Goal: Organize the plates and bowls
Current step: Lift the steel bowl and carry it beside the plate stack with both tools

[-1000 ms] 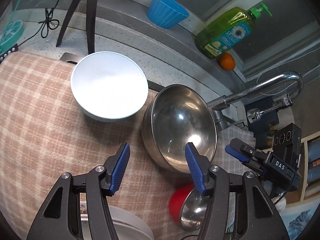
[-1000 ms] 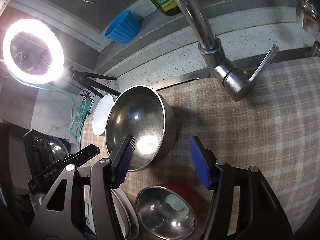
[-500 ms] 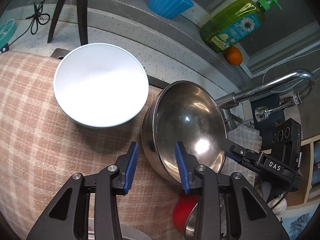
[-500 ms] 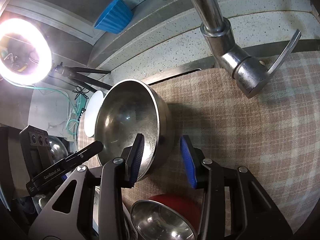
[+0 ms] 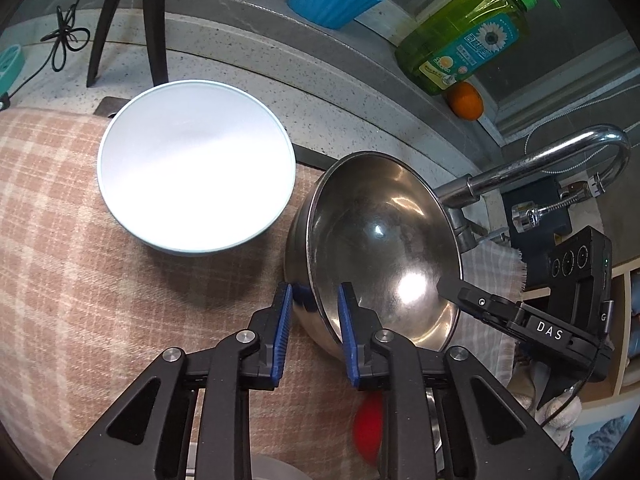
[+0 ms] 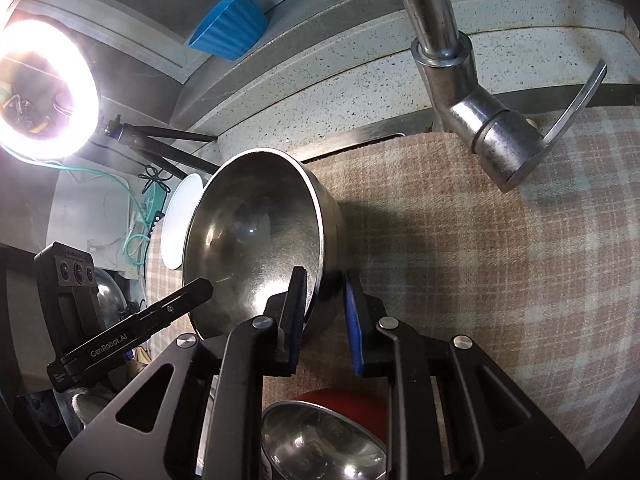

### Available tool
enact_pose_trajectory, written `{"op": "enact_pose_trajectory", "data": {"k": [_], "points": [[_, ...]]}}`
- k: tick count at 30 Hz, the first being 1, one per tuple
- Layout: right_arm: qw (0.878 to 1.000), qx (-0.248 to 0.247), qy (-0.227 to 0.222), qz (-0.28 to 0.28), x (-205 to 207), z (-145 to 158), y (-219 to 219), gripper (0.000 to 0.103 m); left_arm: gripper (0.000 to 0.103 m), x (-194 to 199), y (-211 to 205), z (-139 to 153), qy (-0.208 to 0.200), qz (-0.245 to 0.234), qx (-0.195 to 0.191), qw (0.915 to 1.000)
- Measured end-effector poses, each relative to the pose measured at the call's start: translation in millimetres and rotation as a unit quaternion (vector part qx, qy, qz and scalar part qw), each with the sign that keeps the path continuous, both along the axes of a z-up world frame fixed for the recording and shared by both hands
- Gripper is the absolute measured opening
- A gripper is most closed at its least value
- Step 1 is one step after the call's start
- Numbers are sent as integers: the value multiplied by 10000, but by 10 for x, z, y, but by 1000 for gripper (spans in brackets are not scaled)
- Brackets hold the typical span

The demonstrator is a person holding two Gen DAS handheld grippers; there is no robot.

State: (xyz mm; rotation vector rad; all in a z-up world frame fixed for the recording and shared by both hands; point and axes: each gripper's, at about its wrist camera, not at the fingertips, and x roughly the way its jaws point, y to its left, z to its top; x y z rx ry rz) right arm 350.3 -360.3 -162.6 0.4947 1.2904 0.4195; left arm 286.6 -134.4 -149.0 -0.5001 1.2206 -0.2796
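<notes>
Red bowl [image 5: 368, 432] blurred, mostly hidden behind left gripper [image 5: 312, 316] fingers.

- Steel bowl [image 5: 380, 240]: big, shiny, scuffed inside, tipped up a bit on the checked cloth [image 5: 80, 280], its near rim caught on both sides. It sits just right of the white bowl, with the tap behind it on the right.
- White bowl [image 5: 196, 164]: wide, shallow, pale blue at the rim, empty, upright on the cloth at the far left. It's right next to the steel bowl; can't tell if they touch.
- Small steel bowl [image 6: 324, 440]: empty, nearest of all, sitting in or on a red bowl [image 6: 360, 400]. Only a strip of the red one shows.
</notes>
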Motion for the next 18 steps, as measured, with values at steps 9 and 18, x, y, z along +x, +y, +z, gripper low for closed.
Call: {"op": "enact_pose_trajectory", "data": {"k": [9, 18], "points": [[9999, -38, -123, -30, -136, 121, 4, 19, 21, -88, 22, 103, -107, -62, -47, 9999], [9996, 13, -287, -53, -323, 305, 56, 19, 21, -254, 133, 288, -319, -116, -98, 9994]]}}
